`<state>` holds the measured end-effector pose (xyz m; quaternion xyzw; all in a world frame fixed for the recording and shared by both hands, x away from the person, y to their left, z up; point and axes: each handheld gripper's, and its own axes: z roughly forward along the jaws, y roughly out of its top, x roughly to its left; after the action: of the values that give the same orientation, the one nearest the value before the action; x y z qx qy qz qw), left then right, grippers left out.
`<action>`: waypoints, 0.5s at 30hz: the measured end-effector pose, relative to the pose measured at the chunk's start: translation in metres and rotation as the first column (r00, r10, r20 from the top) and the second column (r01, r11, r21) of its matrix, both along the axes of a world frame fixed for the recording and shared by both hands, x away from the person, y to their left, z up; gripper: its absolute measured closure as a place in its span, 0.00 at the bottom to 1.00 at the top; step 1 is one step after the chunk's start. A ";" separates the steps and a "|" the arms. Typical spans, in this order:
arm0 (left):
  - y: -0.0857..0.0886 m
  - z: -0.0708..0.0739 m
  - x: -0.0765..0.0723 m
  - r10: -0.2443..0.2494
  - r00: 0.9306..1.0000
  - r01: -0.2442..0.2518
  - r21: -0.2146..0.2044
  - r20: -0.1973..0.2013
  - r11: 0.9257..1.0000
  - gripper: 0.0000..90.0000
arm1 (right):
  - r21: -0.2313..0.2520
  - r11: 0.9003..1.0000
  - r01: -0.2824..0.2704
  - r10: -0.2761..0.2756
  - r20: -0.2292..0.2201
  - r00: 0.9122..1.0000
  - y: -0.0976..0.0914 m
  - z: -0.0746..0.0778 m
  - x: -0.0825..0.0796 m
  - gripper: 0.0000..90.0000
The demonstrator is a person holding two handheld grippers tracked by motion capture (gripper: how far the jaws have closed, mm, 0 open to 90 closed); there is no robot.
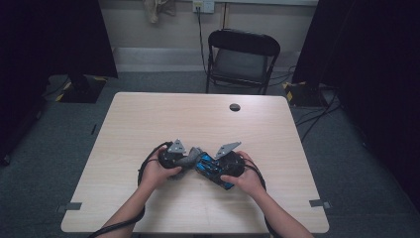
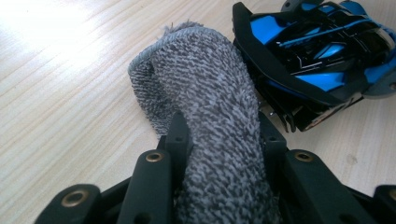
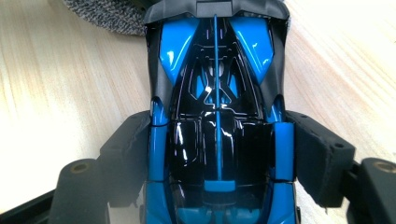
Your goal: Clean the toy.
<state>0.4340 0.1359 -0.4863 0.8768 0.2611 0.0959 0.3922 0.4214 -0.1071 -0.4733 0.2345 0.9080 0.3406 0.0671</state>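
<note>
A blue and black toy car rests on the wooden table, clamped by its sides in my right gripper. My left gripper is shut on a folded grey cloth. The cloth sticks out past the jaws and its end lies on the table right by the car's rear. In the right gripper view the grey cloth shows just beyond the car's far end. The two grippers sit close together near the table's front middle.
A black folding chair stands behind the table. A round cable hole sits near the far edge. Dark curtains flank both sides, and cables lie on the floor at the right.
</note>
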 end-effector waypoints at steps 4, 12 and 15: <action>-0.001 0.002 -0.002 -0.014 1.000 0.013 0.017 0.003 1.000 0.73 | 0.002 1.000 0.007 -0.007 -0.001 1.000 -0.001 0.000 0.002 0.31; 0.005 0.002 -0.009 -0.019 1.000 0.019 0.020 0.000 1.000 0.73 | -0.003 1.000 0.012 -0.012 -0.014 1.000 0.000 -0.002 0.005 0.31; 0.007 0.002 -0.013 -0.028 1.000 0.028 0.025 -0.003 0.999 0.73 | -0.007 1.000 0.020 -0.021 -0.013 1.000 0.000 -0.003 0.007 0.31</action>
<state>0.4212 0.1429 -0.4845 0.8854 0.2480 0.0927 0.3821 0.4280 -0.1070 -0.4763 0.2459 0.9072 0.3351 0.0653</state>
